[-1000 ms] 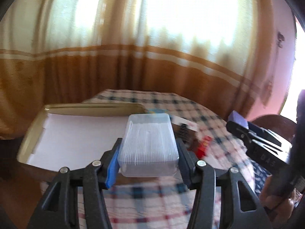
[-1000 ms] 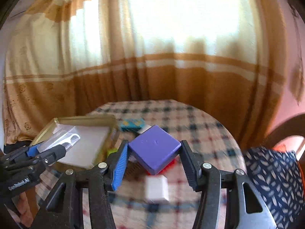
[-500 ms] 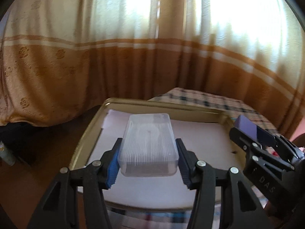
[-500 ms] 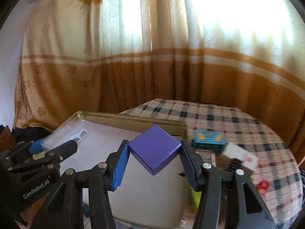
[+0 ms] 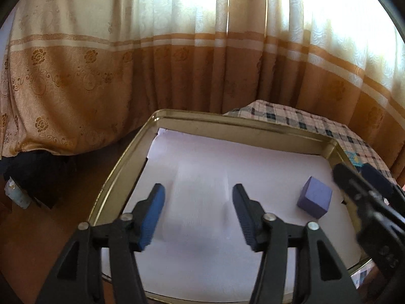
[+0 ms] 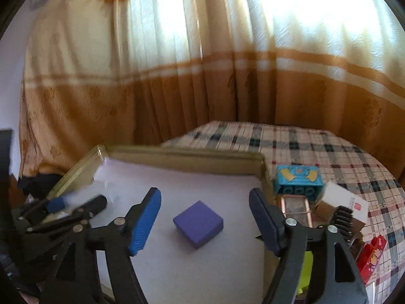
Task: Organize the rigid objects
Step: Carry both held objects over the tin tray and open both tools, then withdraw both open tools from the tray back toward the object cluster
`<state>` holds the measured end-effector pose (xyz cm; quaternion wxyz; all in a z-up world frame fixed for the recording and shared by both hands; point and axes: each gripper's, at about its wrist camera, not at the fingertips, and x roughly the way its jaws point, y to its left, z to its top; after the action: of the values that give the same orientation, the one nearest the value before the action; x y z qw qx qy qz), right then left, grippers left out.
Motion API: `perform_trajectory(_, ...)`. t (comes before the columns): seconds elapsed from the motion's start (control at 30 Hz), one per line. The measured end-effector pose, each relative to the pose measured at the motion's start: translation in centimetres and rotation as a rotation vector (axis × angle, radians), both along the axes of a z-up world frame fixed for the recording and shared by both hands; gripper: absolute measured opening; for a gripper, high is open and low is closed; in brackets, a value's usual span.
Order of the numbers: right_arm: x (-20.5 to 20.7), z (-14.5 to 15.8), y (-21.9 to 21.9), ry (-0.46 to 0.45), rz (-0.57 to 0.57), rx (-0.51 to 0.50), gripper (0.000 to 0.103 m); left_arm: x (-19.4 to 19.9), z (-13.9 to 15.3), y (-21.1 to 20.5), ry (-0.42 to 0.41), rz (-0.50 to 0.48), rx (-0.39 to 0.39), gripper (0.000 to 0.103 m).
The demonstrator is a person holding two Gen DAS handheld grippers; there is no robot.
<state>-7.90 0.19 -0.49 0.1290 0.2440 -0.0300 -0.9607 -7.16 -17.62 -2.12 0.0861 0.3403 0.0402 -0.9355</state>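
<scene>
The left gripper (image 5: 198,202) hangs over a gold-rimmed tray (image 5: 243,122) lined with white paper, its jaws opening. A blurred clear box (image 5: 200,202) lies between them, barely readable. At three o'clock a purple cube (image 5: 314,200) sits on the paper, beside the right gripper (image 5: 364,185).

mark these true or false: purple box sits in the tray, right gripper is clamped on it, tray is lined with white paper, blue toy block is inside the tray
1. The purple box sits in the tray. True.
2. The right gripper is clamped on it. False: its fingers are opening and stand clear of the box.
3. The tray is lined with white paper. True.
4. The blue toy block is inside the tray. False: it lies outside, on the checked tablecloth.
</scene>
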Motion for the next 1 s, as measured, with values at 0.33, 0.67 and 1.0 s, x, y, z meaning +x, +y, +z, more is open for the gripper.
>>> perform_trajectory(0.33, 4.6, 2.1, 3.5, 0.215, -0.184, 0.025, 0.086, 1.2, 0.7, 3.8, 0.060, -0.006, -0.043, 0.102)
perform_trajectory(0.67, 6.9, 3.6, 7.6, 0.298, -0.350, 0.038, 0.086, 1.7, 0.9, 6.3, 0.066, -0.016, -0.017, 0.102)
perform_trajectory(1.0, 9.0, 2.7, 13.0, 0.221, -0.446, 0.020, 0.086, 2.4, 0.3, 9.1, 0.037, -0.039, -0.025, 0.102)
